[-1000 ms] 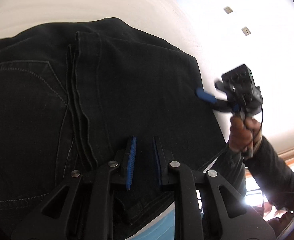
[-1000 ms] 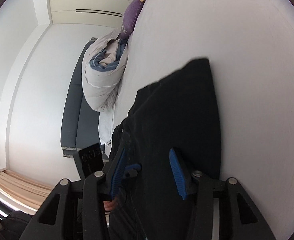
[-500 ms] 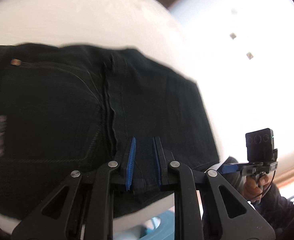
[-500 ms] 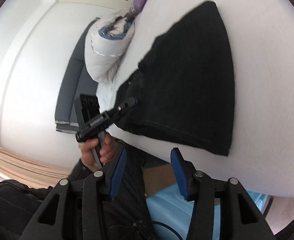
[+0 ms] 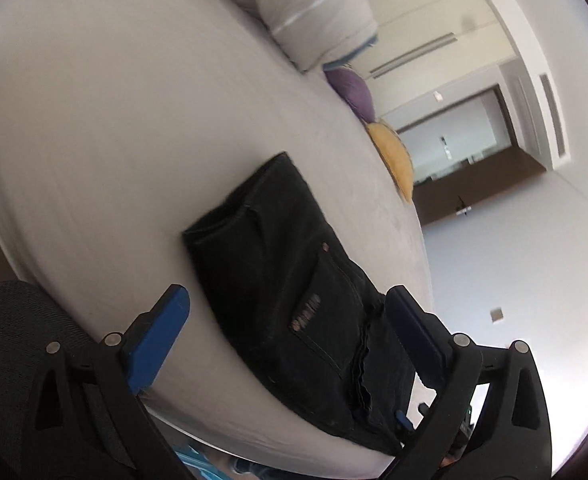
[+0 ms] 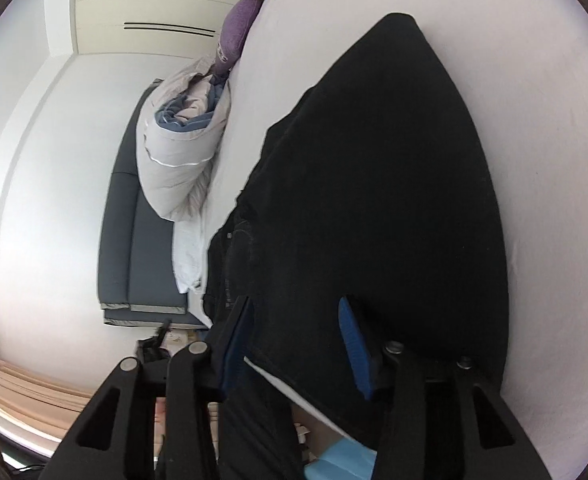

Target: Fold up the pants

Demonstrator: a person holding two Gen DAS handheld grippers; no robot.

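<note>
The black pants (image 5: pixel 294 280) lie folded into a compact stack on the white bed (image 5: pixel 114 120), near its front edge, back pocket and leather patch facing up. My left gripper (image 5: pixel 290 332) is open wide, its blue pads either side of the stack's near end, holding nothing. In the right wrist view the pants (image 6: pixel 374 180) fill the middle. My right gripper (image 6: pixel 294 344) is open just over the near hem of the pants, empty.
A rolled grey duvet (image 5: pixel 314 12), a purple pillow (image 5: pixel 354 92) and a yellow pillow (image 5: pixel 394 160) lie along the bed's far side. A grey sofa (image 6: pixel 134 240) stands beside the bed. A dark chair back (image 5: pixel 14 360) is at the lower left.
My left gripper has opened wide and pulled back and away from the pants. My right gripper has come back over the near edge of the pants, still open.
</note>
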